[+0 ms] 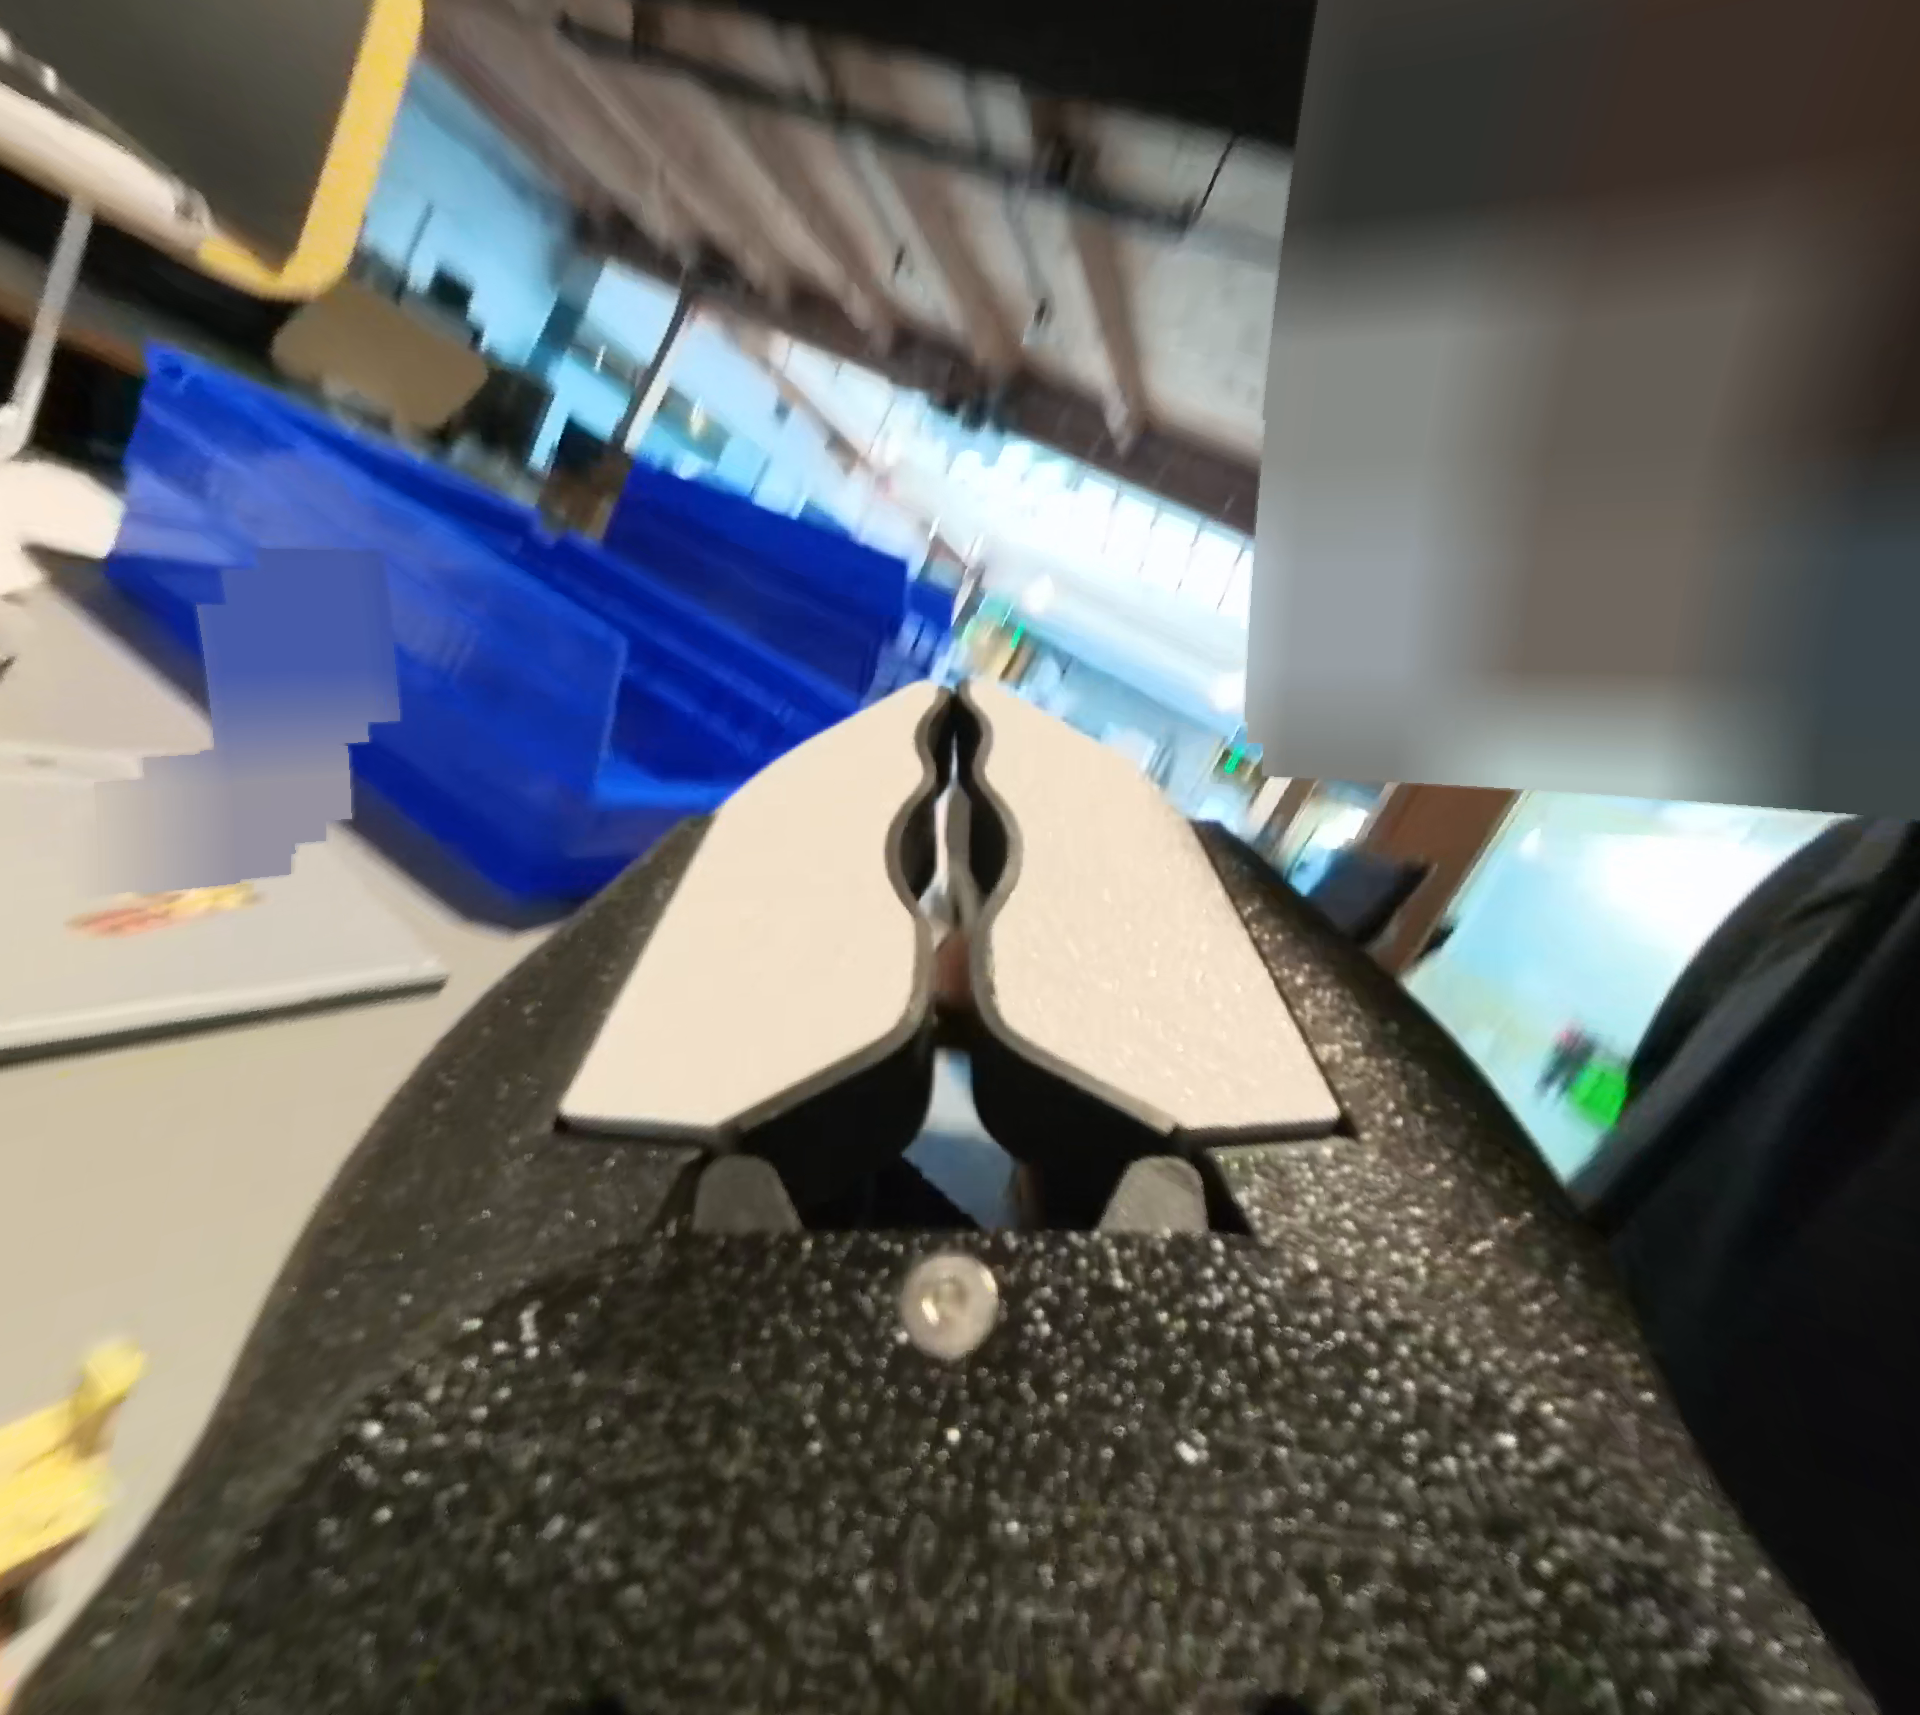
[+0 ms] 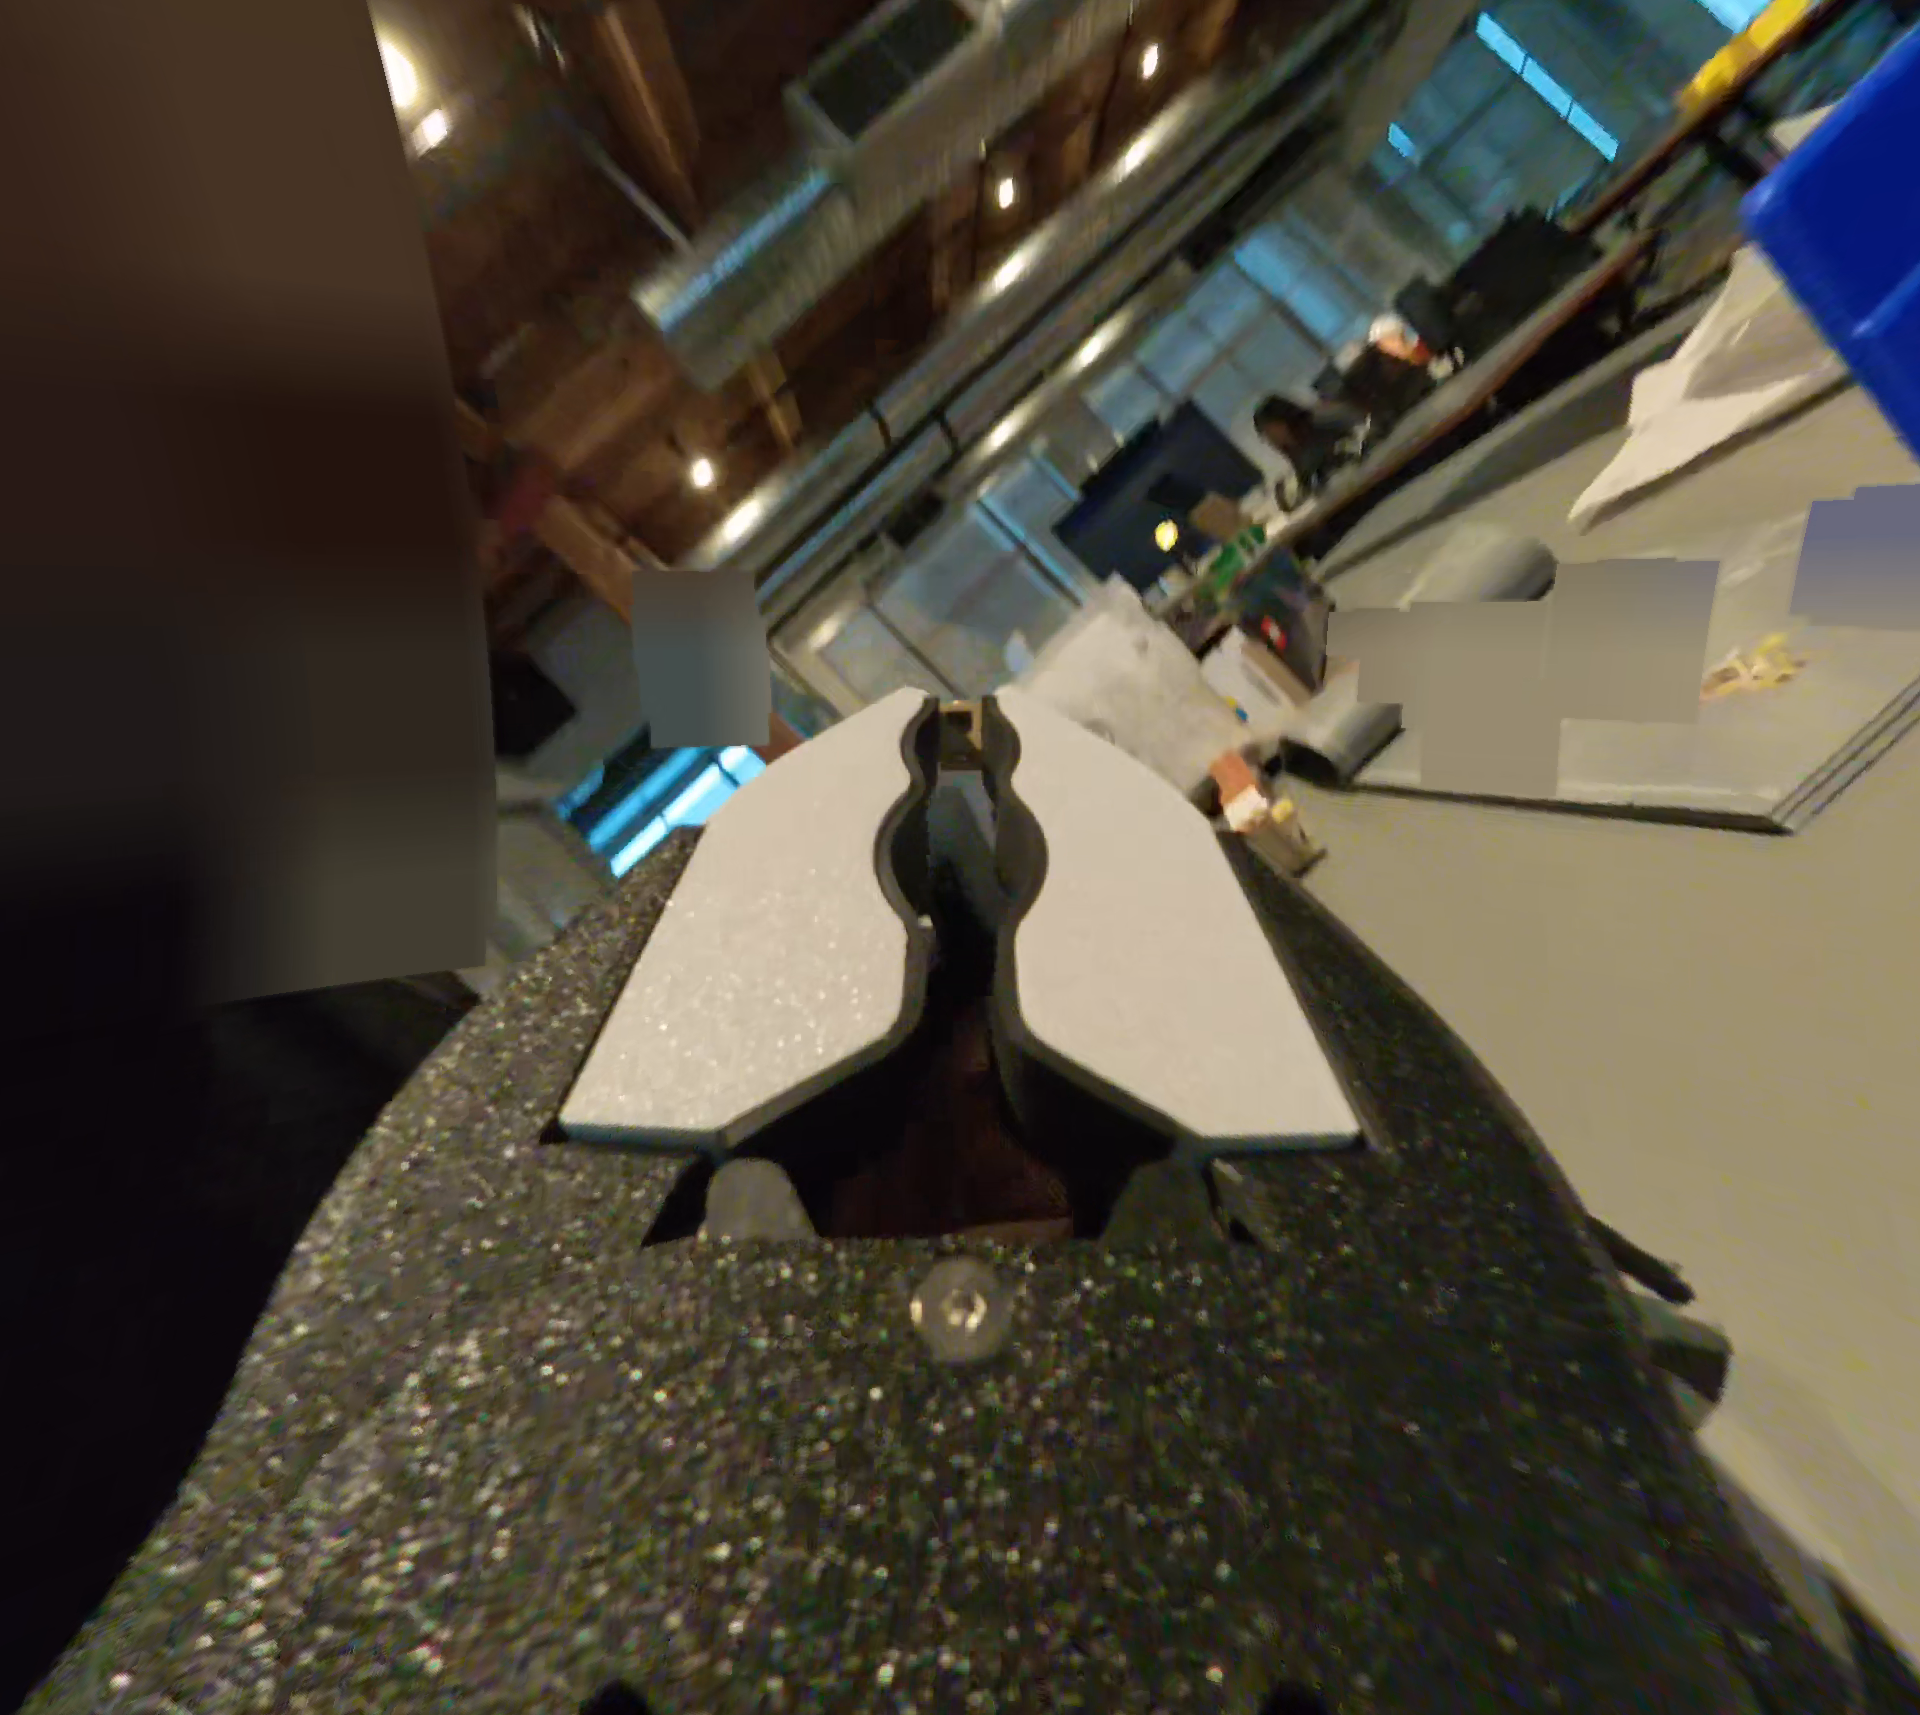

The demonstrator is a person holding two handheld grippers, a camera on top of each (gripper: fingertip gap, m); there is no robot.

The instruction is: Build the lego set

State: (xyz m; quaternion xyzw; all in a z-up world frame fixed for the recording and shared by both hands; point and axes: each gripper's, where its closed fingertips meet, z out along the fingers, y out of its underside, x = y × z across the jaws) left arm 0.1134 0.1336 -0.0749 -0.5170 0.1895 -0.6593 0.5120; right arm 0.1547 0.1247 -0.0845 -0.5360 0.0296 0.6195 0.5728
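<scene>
**Right wrist view: small brick pinched at the fingertips, both grippers raised off the table**

Right wrist view shows the right gripper (image 2: pixel 961 715) closed on a small dark brick (image 2: pixel 961 728), held right at the tips of the two grey fingers (image 2: pixel 790 917). Only the brick's near face shows between the tips, brownish at its top edge; its long axis and which way it points cannot be told. The gripper is tilted, so the grey table (image 2: pixel 1558 990) slopes across the right of this view. On the table, just right of the fingertips, lies a small cluster of lego pieces (image 2: pixel 1262 808), reddish brown, tan and white, apart from the gripper. Beyond that cluster sit crumpled clear bags (image 2: pixel 1101 678), and farther right a flat grey mat (image 2: pixel 1662 792) with a few yellowish pieces (image 2: pixel 1756 668) on it. A blue bin (image 2: pixel 1849 263) stands at the far right edge. Between the cluster and the near edge, the table is bare.

In the left wrist view, the left gripper (image 1: pixel 956 709) has its fingertips pressed together; something small and blurred sits deeper in the gap, and I cannot tell what it is. It points above the table (image 1: pixel 208 1198). Left of its fingertips stands a row of blue bins (image 1: pixel 499 626), with a flat grey mat (image 1: pixel 208 969) lying in front of them. Some yellow pieces (image 1: pixel 62 1457) lie at the lower left edge. A dark sleeve (image 1: pixel 1766 1146) fills the right side.
</scene>
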